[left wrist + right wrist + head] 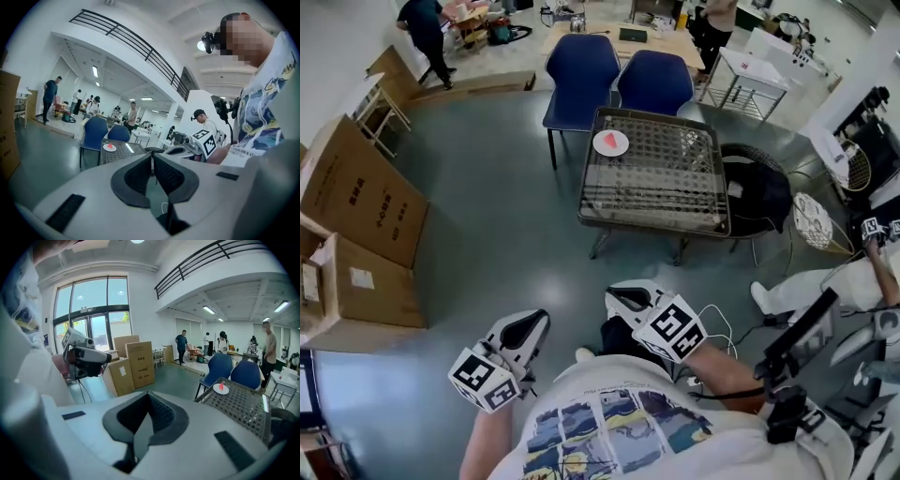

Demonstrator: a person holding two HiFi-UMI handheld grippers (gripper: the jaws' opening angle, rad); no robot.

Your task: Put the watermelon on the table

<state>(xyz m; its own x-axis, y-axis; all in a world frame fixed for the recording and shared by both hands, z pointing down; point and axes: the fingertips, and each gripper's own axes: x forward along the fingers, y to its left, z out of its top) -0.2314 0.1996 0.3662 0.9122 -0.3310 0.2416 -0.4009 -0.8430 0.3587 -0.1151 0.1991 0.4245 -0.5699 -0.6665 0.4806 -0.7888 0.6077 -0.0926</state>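
Nearest the person's chest, the left gripper [536,321] and the right gripper [617,296] each have their jaws pressed together with nothing between them, above the grey floor [487,234]. Ahead stands a wire-mesh table [670,183]. The watermelon [608,140] slice lies on a white plate [620,149] at the table's far left corner. Two blue chairs [581,70] stand just behind the table, with cardboard boxes [356,202] at the left. People [427,33] are at the back.

Holds left gripper [525,330] low at near left, jaws pressed together. Holds right gripper [628,298] just beside it at right, slightly farther out, jaws likewise closed. Points both away from the torso, angled a little downward.
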